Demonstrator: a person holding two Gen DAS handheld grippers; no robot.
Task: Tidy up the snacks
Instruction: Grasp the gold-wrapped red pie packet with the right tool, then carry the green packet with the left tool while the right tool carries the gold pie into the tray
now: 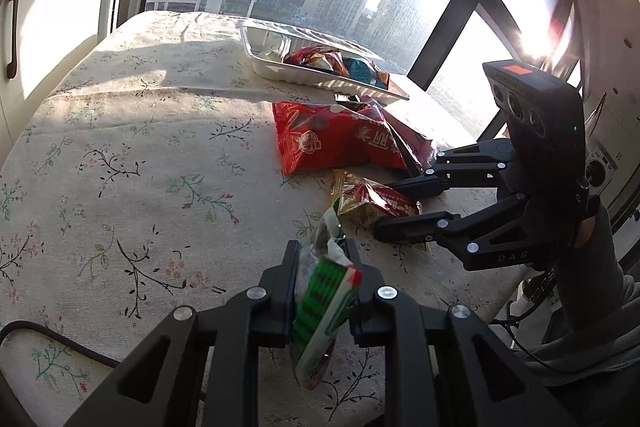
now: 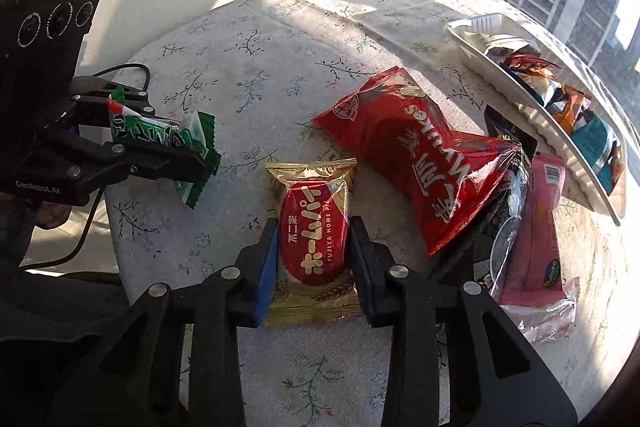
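Tongs on the left point(image 1: 322, 267) clench a green snack packet point(image 1: 320, 311) above the tabletop point(image 1: 140, 147), while the right tongs point(image 2: 312, 251) grasp the gold Home Pie packet point(image 2: 312, 243) lying beside a red bag point(image 2: 416, 155).

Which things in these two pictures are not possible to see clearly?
- Snacks in the white tray, right wrist view: piled together, too small to identify.
- Black packet, right wrist view: mostly under the red bag.
- Green packet, left wrist view: the left gripper covers its sides.
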